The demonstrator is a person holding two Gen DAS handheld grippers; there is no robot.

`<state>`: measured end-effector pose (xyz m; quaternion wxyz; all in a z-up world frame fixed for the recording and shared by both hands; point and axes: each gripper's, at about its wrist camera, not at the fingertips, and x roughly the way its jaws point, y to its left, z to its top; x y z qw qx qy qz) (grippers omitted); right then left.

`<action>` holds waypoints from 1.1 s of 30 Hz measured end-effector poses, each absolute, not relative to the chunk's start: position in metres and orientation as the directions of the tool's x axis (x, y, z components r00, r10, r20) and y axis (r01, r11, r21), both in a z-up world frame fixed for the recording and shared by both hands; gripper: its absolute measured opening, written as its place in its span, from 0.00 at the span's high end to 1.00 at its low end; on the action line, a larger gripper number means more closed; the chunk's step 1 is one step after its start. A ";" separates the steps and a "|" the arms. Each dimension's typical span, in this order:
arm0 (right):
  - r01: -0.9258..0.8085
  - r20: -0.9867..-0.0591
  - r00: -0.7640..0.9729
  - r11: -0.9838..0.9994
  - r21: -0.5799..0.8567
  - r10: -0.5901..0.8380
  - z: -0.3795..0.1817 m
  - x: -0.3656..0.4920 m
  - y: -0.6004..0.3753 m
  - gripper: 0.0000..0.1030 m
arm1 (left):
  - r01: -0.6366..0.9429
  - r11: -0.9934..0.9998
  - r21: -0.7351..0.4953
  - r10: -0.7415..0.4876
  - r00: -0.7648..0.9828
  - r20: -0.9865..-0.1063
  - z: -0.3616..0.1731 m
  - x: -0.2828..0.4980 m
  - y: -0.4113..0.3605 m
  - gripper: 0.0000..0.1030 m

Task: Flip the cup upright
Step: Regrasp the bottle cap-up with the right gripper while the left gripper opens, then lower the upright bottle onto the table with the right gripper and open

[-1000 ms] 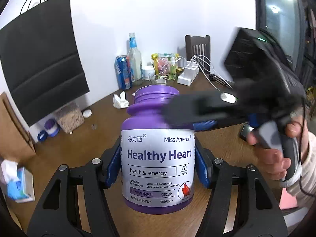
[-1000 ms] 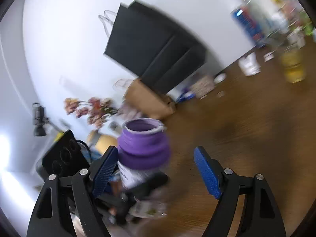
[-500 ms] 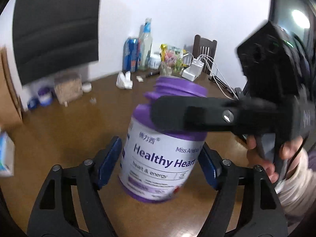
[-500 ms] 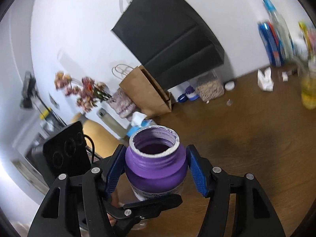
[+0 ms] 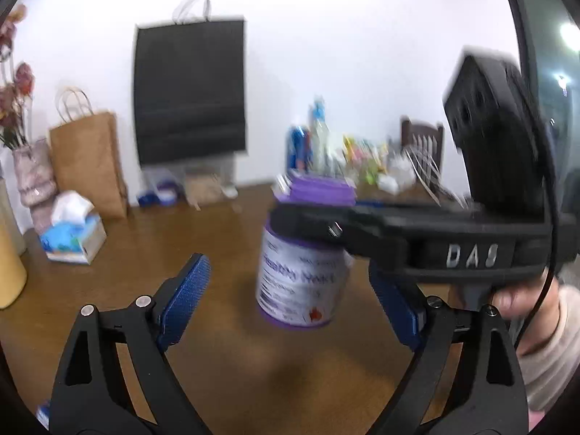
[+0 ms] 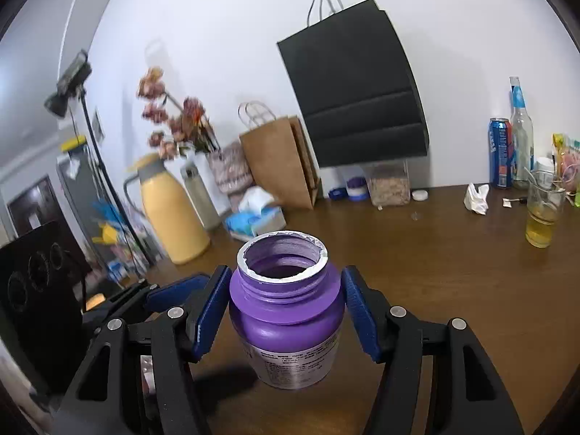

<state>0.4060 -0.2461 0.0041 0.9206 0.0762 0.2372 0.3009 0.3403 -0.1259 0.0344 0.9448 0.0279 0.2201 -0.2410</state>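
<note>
The cup is a purple jar (image 6: 286,311) with a white label, standing mouth up over the brown table (image 6: 453,282). My right gripper (image 6: 286,282) is shut on it, both blue pads pressed against its shoulder just below the neck. In the left wrist view the jar (image 5: 301,282) is blurred. It sits ahead of my left gripper (image 5: 288,272), whose jaws are open wide and clear of it on both sides. A finger of the right gripper (image 5: 362,232) crosses in front of the jar's neck. Whether the jar's base touches the table is unclear.
A glass of yellow liquid (image 6: 543,214) stands at the right, with a crumpled tissue (image 6: 476,197), a can (image 6: 500,152) and a bottle behind it. A tissue box (image 6: 257,217), yellow jug (image 6: 174,217) and paper bags (image 6: 282,159) line the back left. A hand (image 5: 514,297) holds the right gripper.
My left gripper has opened, let go of the jar and drawn back from it. The right gripper has shut on the jar's shoulder and levelled out.
</note>
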 end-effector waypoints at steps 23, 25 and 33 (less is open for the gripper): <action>-0.537 -0.614 0.593 0.824 0.181 0.521 -0.065 0.382 -0.207 0.31 | 0.562 0.808 -0.173 -0.526 0.558 -0.641 -0.050 0.344 -0.112 0.41; -0.536 -0.614 0.577 0.817 0.213 0.538 -0.065 0.384 -0.210 0.31 | 0.561 0.803 -0.202 -0.543 0.549 -0.635 -0.050 0.346 -0.107 0.41; -0.509 -0.612 0.607 0.840 0.191 0.507 -0.057 0.374 -0.217 0.22 | 0.484 0.844 -0.230 -0.503 0.568 -0.651 -0.050 0.350 -0.094 0.38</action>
